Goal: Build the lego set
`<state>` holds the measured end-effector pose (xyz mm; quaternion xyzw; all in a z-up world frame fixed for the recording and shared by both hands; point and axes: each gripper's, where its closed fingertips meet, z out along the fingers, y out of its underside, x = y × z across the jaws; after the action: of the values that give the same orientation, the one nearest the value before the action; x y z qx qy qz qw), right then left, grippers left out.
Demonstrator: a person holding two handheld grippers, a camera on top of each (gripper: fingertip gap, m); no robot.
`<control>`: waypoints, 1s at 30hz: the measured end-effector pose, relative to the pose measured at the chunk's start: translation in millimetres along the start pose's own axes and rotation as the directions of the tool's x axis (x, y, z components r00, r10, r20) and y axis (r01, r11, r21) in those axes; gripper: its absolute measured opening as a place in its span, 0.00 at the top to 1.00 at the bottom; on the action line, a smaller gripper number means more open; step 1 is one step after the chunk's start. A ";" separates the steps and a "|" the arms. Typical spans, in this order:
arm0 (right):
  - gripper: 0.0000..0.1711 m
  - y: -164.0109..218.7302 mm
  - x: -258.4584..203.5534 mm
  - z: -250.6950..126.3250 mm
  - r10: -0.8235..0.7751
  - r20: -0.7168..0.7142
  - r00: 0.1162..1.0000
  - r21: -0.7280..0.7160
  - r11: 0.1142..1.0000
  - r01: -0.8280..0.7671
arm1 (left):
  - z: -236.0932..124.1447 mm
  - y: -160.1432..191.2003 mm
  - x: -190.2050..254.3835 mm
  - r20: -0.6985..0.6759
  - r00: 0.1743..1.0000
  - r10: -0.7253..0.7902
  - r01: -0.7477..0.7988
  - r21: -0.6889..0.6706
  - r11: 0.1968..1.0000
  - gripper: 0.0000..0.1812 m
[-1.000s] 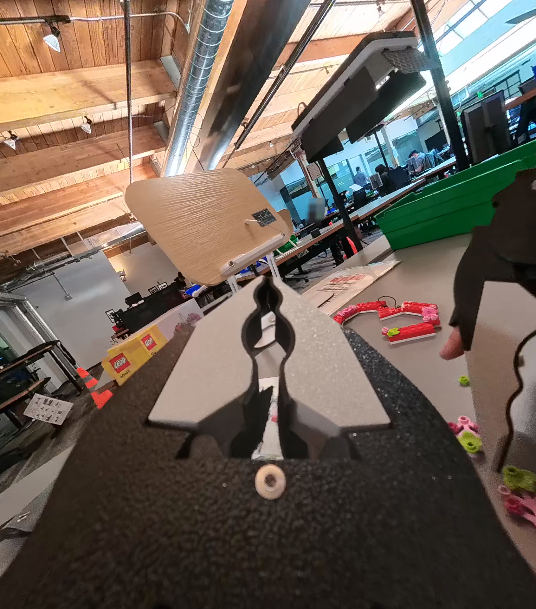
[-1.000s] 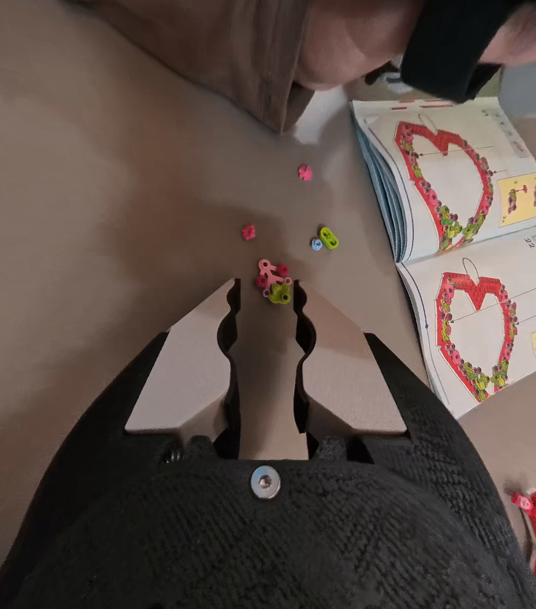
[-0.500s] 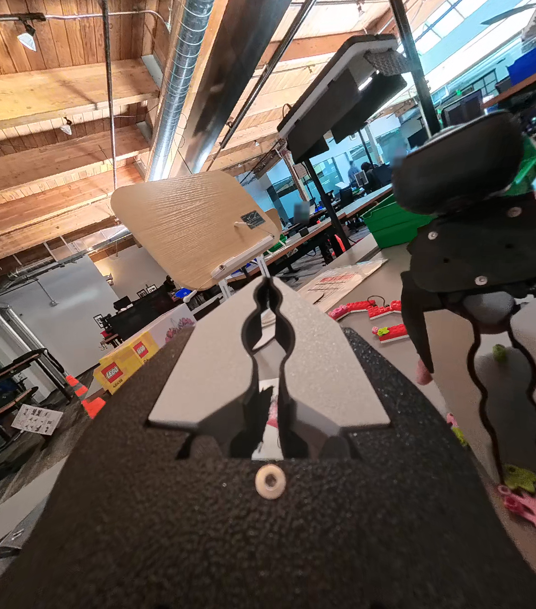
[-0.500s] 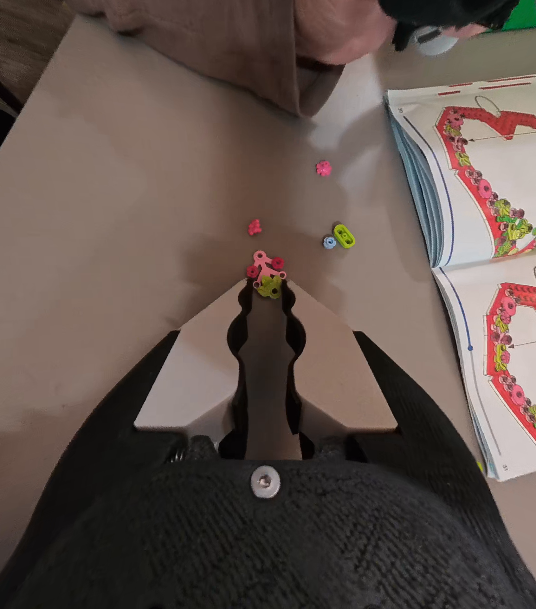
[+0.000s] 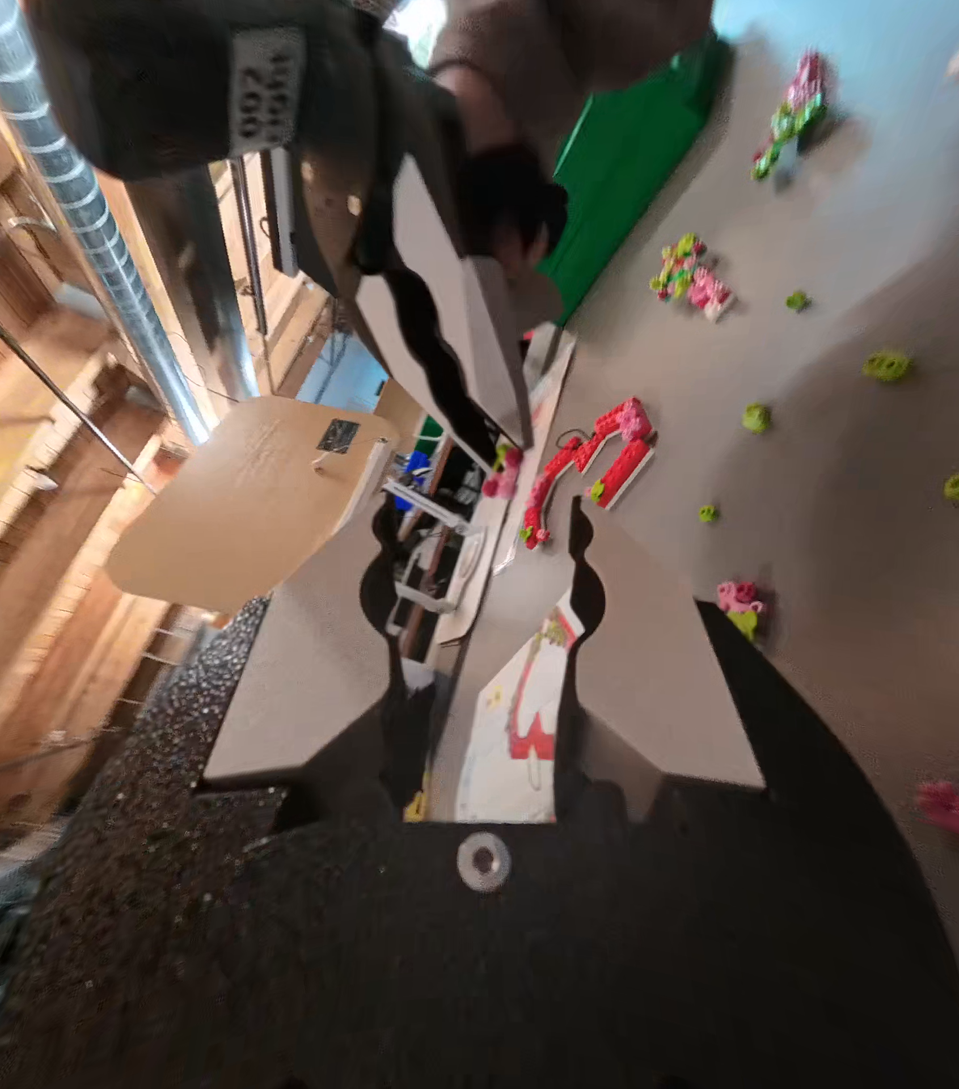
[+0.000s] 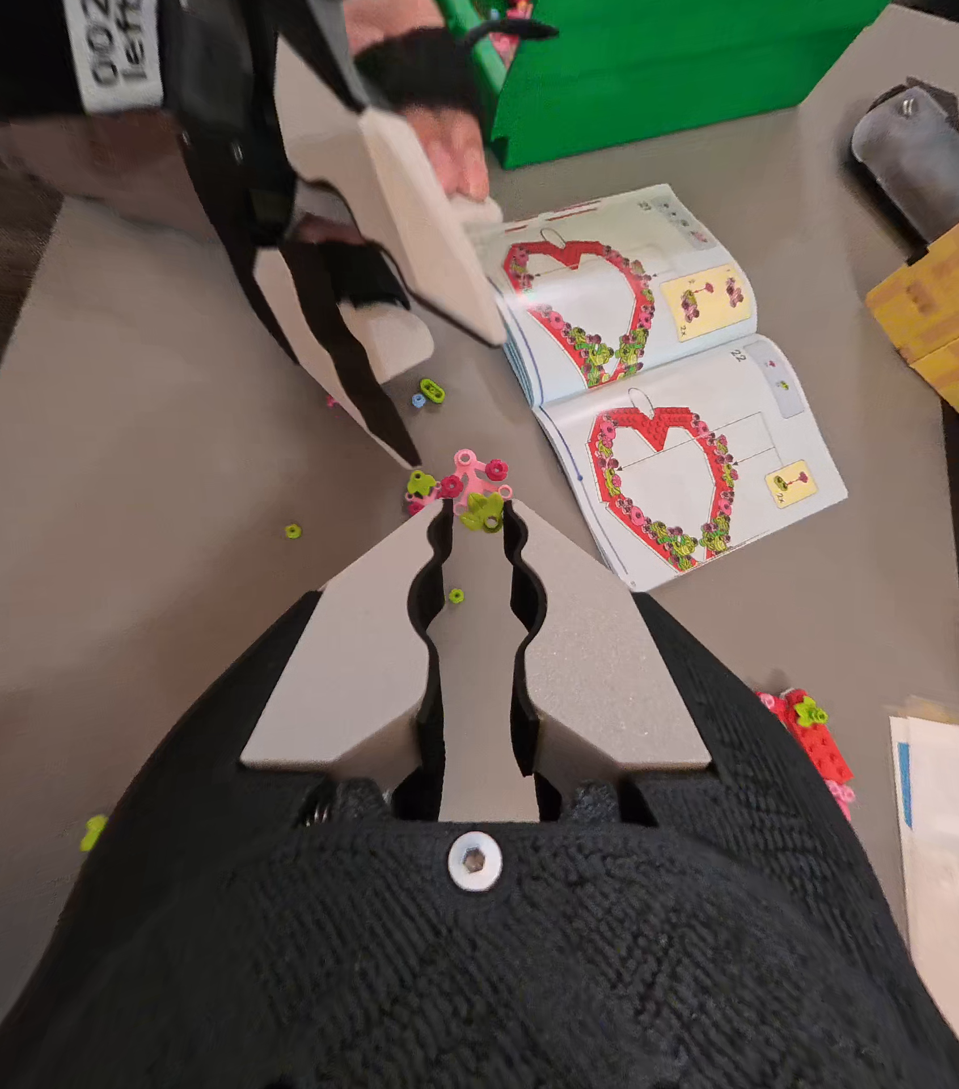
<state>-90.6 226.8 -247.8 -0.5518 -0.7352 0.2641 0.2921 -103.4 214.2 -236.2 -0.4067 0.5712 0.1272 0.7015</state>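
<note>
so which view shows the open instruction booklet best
The right wrist view: the instruction booklet lies open on the table, both heart pages plain. The left wrist view catches only a blurred sliver of it between that gripper's open jaws.

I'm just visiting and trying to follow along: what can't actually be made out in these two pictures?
- Left wrist view: instruction booklet mostly hidden behind fingers of the left gripper.
- Left wrist view: loose pink piece, shape lost to motion blur.
- Right wrist view: red build partly behind the right gripper.
- Right wrist view: green bin, contents cut off by the top edge.
</note>
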 end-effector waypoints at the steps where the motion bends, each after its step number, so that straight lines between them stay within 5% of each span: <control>1: 0.91 -1.2 -2.0 -3.8 -0.002 0.004 1.000 -0.005 1.000 0.002 | 0.9 -1.0 2.6 0.006 0.999 0.052 -0.052 -0.006 0.999 0.69; 8: 0.91 -7.0 -17.2 -9.3 -0.031 0.034 0.999 -0.032 0.999 0.033 | 2.1 -11.8 -0.2 0.102 0.960 0.259 -0.257 -0.039 0.966 0.82; 15: 0.91 -13.4 -27.9 -7.5 -0.036 0.080 0.996 -0.018 0.999 0.038 | 2.9 -17.3 7.6 0.082 0.959 0.270 -0.270 -0.008 0.963 0.83; 25: 0.91 -17.2 -35.8 -6.4 -0.038 0.116 0.993 -0.018 0.999 0.040 | 0.5 -27.8 7.1 0.119 0.925 0.360 -0.362 -0.002 0.932 0.99; 30: 0.81 -21.2 -16.8 -12.7 -0.029 -0.015 0.999 0.036 0.999 0.029 | -9.8 1.4 -20.4 0.136 0.868 0.478 -0.457 -0.157 0.875 0.99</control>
<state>-91.7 206.1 -226.4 -0.5377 -0.7360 0.2688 0.3112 -117.6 213.9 -218.5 -0.2849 0.5820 0.3616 0.6703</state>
